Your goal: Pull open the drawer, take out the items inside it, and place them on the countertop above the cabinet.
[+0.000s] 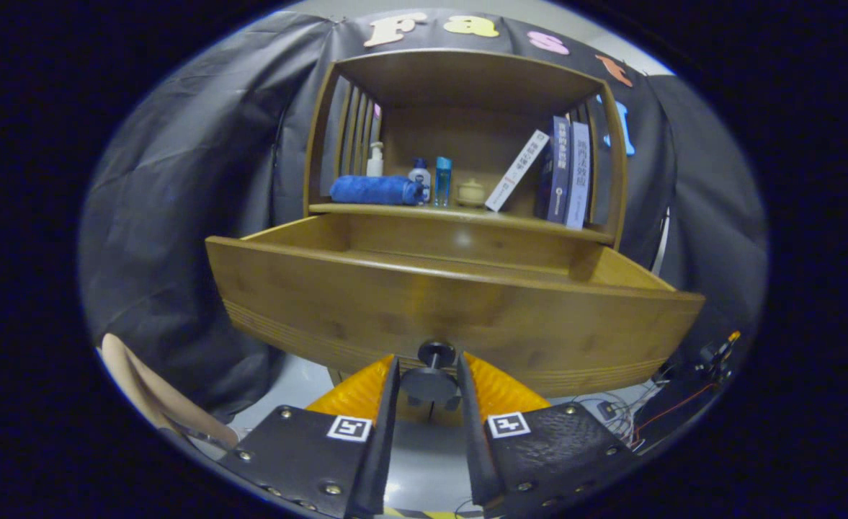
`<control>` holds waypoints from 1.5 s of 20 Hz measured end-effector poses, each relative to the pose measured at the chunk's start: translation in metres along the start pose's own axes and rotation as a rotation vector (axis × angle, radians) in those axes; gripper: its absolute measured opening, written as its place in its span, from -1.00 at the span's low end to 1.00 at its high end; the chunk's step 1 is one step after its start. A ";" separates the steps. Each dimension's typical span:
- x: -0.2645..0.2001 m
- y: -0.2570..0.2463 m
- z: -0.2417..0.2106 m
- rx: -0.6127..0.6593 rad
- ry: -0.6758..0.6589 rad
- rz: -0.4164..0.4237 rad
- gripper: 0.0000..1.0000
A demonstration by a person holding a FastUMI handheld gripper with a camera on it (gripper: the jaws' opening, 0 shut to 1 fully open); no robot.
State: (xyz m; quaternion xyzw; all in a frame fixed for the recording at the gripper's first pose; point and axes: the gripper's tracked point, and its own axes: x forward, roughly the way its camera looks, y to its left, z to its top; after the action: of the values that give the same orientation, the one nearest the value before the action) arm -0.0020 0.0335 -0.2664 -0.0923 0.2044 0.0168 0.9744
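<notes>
At the open drawer [452, 310], gripper [429, 382] clamps its knob [432, 380]; book [577, 184] titles unreadable.

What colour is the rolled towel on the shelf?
Blue; the towel shows best in the gripper view, beyond the fingers at the knob.

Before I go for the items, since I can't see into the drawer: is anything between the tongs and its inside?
Yes. The tongs sit low at the knob, fingers on either side. The drawer front stands tall ahead of them and hides its contents.
</notes>
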 end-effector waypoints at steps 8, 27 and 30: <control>-0.007 0.017 0.142 -0.067 -0.181 0.175 0.04; 0.174 -0.015 -0.011 0.004 0.871 0.137 0.73; 0.170 -0.012 -0.024 0.009 0.955 0.152 0.62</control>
State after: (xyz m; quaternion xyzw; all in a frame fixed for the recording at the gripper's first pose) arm 0.1447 0.0160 -0.3544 -0.0703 0.6352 0.0427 0.7680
